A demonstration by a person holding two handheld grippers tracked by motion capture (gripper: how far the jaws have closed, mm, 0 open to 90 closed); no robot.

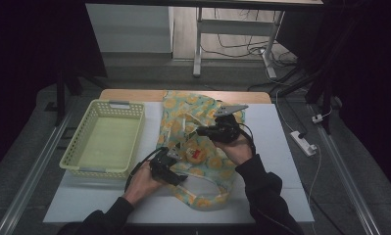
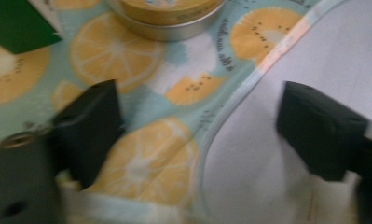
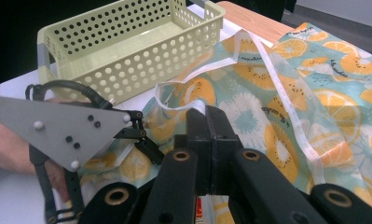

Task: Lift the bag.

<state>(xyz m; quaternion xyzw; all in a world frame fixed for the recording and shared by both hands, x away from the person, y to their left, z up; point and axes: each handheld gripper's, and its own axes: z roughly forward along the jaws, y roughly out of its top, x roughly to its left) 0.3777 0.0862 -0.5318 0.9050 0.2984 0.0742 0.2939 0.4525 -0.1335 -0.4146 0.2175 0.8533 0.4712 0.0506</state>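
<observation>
A cloth bag [image 1: 203, 147] printed with orange slices lies on the white table [image 1: 276, 147]. My right gripper [image 1: 202, 131] is shut on the bag's rim beside a white strap [image 3: 267, 60], as its own view shows [image 3: 206, 112]. My left gripper [image 1: 176, 157] is open at the bag's near-left edge. In the left gripper view [image 2: 202, 126] one jaw stands over the fabric and the other over the table, with the hem [image 2: 221, 121] between them and nothing gripped. A round tin [image 2: 167, 14] and a green box [image 2: 16, 23] lie on the fabric beyond. The left gripper [image 3: 144, 140] also appears in the right gripper view.
A pale green perforated basket [image 1: 105, 139] stands empty on the left of the table, also seen in the right gripper view [image 3: 127, 51]. A reddish item [image 1: 198, 155] sits in the bag. A power strip [image 1: 303, 142] and cables lie on the floor at the right.
</observation>
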